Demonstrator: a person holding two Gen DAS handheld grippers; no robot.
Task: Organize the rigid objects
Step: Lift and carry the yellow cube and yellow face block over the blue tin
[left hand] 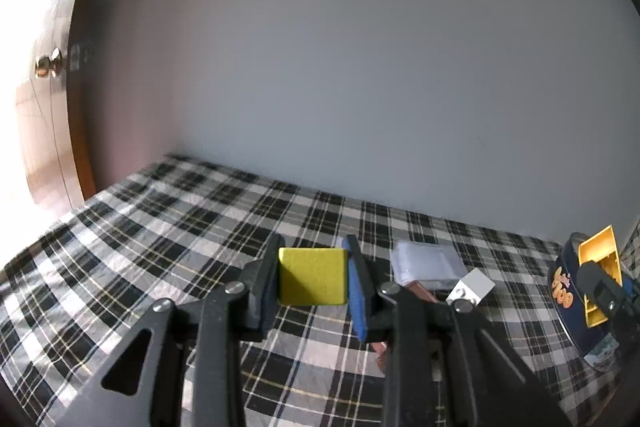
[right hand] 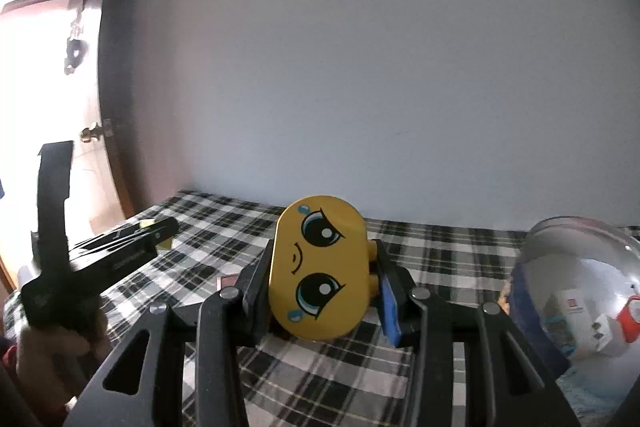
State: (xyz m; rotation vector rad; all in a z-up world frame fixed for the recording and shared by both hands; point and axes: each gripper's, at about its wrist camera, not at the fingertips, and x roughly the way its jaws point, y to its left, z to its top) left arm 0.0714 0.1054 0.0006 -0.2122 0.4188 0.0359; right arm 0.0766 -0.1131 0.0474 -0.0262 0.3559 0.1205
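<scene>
My left gripper (left hand: pixel 313 277) is shut on a yellow-green block (left hand: pixel 312 275) and holds it above the plaid cloth (left hand: pixel 160 227). My right gripper (right hand: pixel 320 279) is shut on a yellow oval toy brick with a cartoon face (right hand: pixel 318 271). That brick (left hand: pixel 600 267) and the right gripper also show at the far right of the left wrist view, over a round clear container (left hand: pixel 568 303). The left gripper (right hand: pixel 158 233) with its block shows at the left of the right wrist view.
A clear plastic packet (left hand: pixel 428 261), a small white brick (left hand: pixel 472 289) and a brown flat piece (left hand: pixel 420 293) lie on the cloth right of my left gripper. The clear round container (right hand: pixel 580 291) holds several small items. A plain wall stands behind; a door (left hand: pixel 44 67) is at left.
</scene>
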